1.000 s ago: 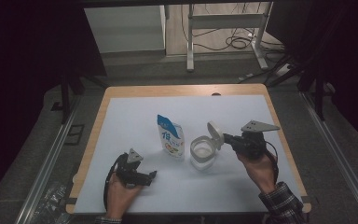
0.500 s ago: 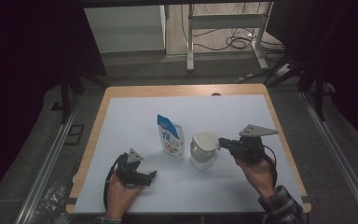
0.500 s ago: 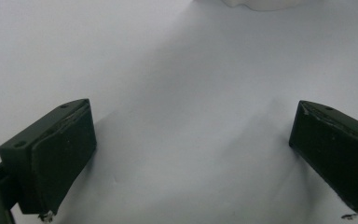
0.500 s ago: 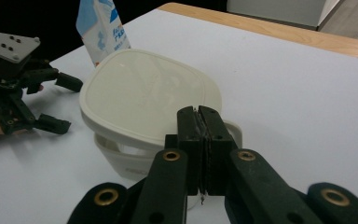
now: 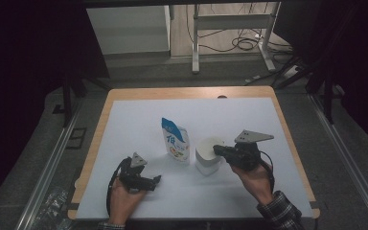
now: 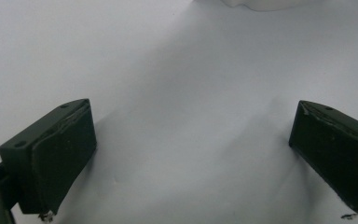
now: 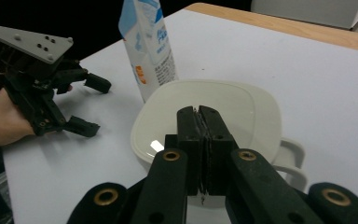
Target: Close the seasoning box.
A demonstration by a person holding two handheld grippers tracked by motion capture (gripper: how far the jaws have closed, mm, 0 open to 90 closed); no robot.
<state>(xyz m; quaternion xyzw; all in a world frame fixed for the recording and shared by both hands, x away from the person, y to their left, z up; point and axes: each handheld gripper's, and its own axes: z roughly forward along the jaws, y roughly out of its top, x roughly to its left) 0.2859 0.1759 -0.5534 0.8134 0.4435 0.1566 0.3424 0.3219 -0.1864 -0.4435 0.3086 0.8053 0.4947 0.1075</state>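
Note:
A white cup-like container (image 5: 205,163) with a side handle (image 7: 292,159) stands mid-table, and a white rounded-square lid (image 7: 247,112) lies flat on its top. My right gripper (image 5: 219,151) reaches in from the right over that lid. Its jaws (image 7: 198,112) are pressed together and appear to pinch a thin part of the lid. A blue-and-white pouch (image 5: 176,142) stands upright just left of the container. My left gripper (image 5: 155,180) rests on the table at the front left, jaws open (image 6: 191,140) with nothing between them.
The white mat (image 5: 139,120) covers a wooden table (image 5: 182,92) whose edge shows at the back and sides. Metal rails run along both sides of the table. A desk frame and cables lie on the floor beyond.
The right gripper held the lid tilted up to the right of the open container. It has moved left and down, and the lid now sits on the container. The left gripper has stayed still.

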